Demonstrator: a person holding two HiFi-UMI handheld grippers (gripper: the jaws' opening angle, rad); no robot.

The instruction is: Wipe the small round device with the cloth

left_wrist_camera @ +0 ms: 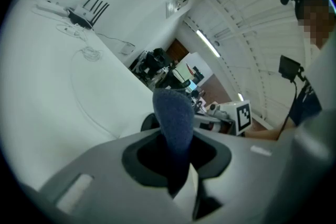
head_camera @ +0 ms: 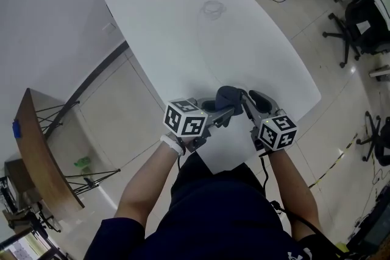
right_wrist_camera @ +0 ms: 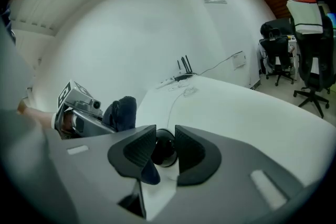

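Small round device tight between the right tongs, blue cloth tight in the left tongs.

Dark blue cloth upright beside glossy black round device.

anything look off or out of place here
Nothing stands out. The left gripper clamps the dark blue cloth, the right gripper grips the small round black device, both at the near end of the white table. The loose cables at the far end merely lie untidily.
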